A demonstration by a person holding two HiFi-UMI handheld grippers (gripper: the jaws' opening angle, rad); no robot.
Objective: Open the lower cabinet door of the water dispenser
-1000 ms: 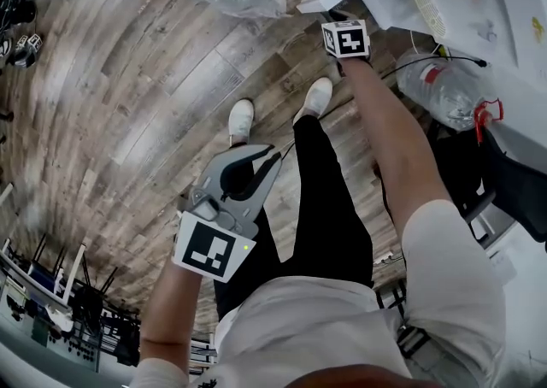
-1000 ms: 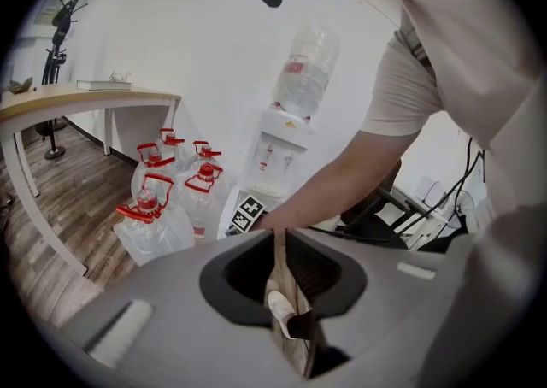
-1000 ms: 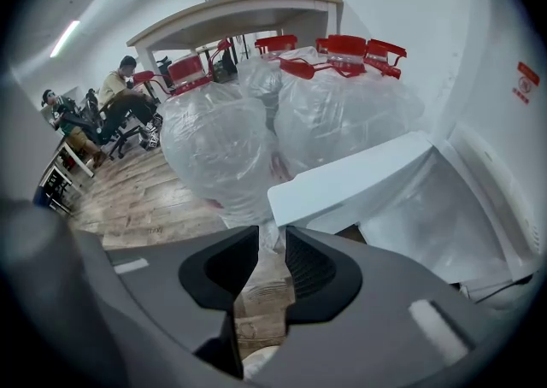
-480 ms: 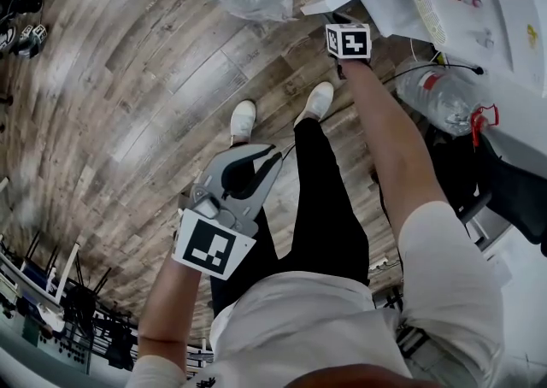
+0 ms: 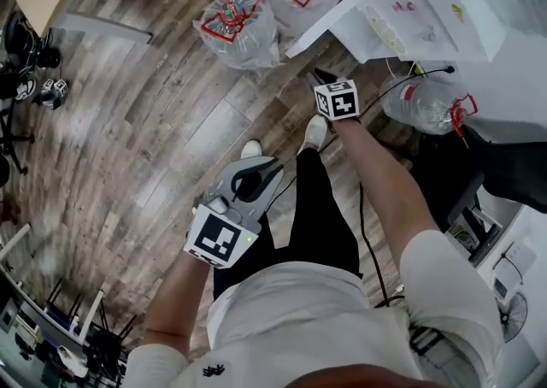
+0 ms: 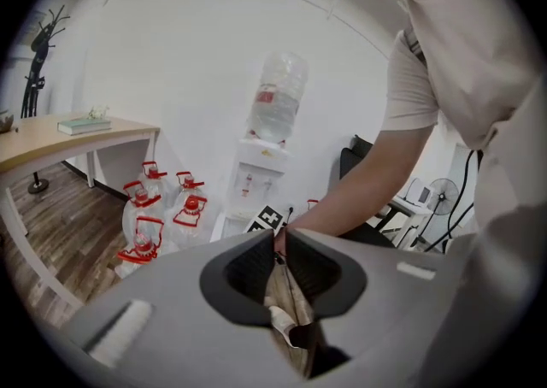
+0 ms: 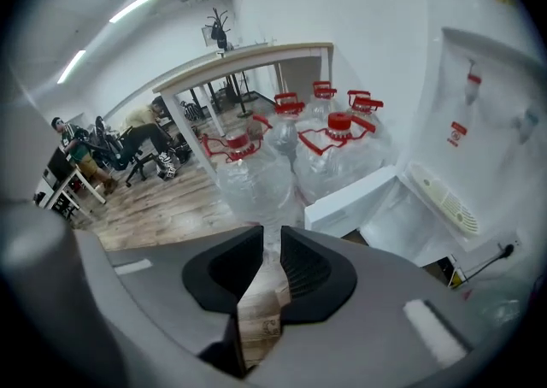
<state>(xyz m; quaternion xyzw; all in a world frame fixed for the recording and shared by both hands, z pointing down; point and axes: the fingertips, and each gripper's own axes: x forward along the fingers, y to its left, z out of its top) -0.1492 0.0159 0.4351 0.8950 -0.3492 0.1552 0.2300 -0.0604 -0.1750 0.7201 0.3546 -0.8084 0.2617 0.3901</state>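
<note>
Wood floor lies open at left; the lower cabinet door stands swung open, far, beside the bottles. My right gripper, jaws just narrowing and empty, hangs near its edge; my left gripper is closed, empty.

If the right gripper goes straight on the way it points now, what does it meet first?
Probably the nearest clear water jug, just left of the open cabinet door; depth is unclear. The right gripper has just been closing its jaws, with nothing between them.
</note>
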